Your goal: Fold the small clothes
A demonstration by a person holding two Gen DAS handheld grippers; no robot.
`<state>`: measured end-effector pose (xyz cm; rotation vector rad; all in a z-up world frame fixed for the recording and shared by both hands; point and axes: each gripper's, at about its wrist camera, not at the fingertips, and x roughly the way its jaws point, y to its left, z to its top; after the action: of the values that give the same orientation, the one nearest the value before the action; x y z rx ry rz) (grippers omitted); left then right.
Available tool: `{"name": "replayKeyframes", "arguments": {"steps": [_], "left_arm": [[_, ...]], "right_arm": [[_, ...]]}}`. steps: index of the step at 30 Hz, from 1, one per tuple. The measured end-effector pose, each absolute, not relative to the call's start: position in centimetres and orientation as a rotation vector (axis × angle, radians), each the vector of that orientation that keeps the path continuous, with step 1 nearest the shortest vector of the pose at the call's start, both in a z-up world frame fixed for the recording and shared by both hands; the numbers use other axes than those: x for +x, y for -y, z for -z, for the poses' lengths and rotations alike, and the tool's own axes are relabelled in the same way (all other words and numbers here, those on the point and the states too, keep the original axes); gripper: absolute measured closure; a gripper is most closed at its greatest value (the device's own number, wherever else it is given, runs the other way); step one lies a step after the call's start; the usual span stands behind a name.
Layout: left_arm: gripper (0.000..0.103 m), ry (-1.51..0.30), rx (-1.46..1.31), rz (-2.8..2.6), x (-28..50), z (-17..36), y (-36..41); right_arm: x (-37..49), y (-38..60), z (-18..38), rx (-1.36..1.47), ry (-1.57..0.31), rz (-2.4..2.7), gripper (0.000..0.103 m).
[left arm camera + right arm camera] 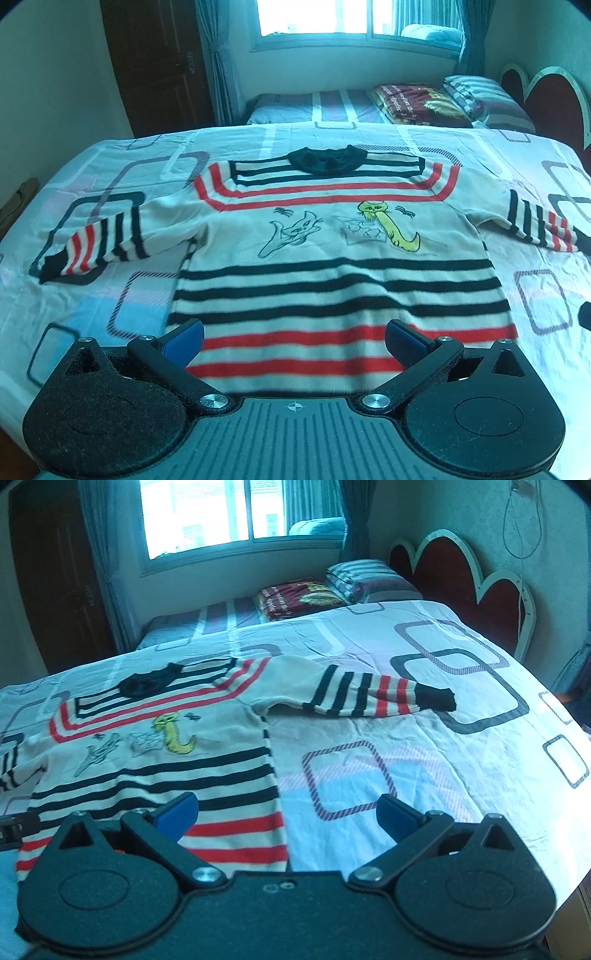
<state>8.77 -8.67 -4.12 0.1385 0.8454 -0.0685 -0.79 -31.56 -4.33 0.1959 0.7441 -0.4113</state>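
A small white sweater [332, 240] with black and red stripes, a dark collar and cat drawings lies flat, front up, on the bed, both sleeves spread sideways. My left gripper [293, 338] hovers open above its hem, holding nothing. In the right wrist view the sweater [155, 746] fills the left side, and its right sleeve [373, 696] stretches toward the middle of the bed. My right gripper [286, 812] is open over the sweater's lower right corner, its left fingertip [177, 814] above the hem and its right one above the sheet.
The bed sheet [443, 775] is white with rounded-square patterns. At the head of the bed are a folded maroon blanket [413, 103], a striped pillow [476, 96] and a heart-shaped headboard [461, 576]. A window and a dark wooden door [155, 62] stand behind.
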Motion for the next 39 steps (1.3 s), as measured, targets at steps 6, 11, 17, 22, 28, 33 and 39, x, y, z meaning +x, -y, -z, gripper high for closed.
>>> {"name": "replayKeyframes", "arguments": {"steps": [6, 11, 17, 22, 28, 33, 39], "left_arm": [[0.000, -0.867, 0.143, 0.087, 13.0, 5.8, 11.3], [0.000, -0.876, 0.166, 0.102, 16.5, 7.1, 14.0], [0.000, -0.905, 0.188, 0.104, 20.4, 8.6, 16.6], [0.000, -0.926, 0.201, 0.089, 23.3, 9.9, 18.1], [0.000, -0.938, 0.200, 0.067, 26.3, 10.9, 19.1], [0.000, -0.948, 0.202, 0.051, 28.4, 12.1, 19.5], [0.000, -0.965, 0.202, 0.036, 29.9, 13.2, 19.6]], "right_arm": [[2.1, 35.8, 6.4, 0.234, -0.758, 0.469, 0.001], [4.9, 40.1, 8.4, 0.289, -0.773, 0.511, 0.008], [8.3, 45.5, 10.7, 0.373, -0.797, 0.569, 0.015], [10.9, 49.1, 12.6, 0.421, -0.837, 0.600, 0.017], [13.0, 52.3, 14.2, 0.481, -0.848, 0.634, 0.017], [14.5, 54.4, 15.6, 0.539, -0.836, 0.654, 0.019], [16.3, 56.1, 16.0, 0.540, -0.787, 0.694, 0.020]]}}
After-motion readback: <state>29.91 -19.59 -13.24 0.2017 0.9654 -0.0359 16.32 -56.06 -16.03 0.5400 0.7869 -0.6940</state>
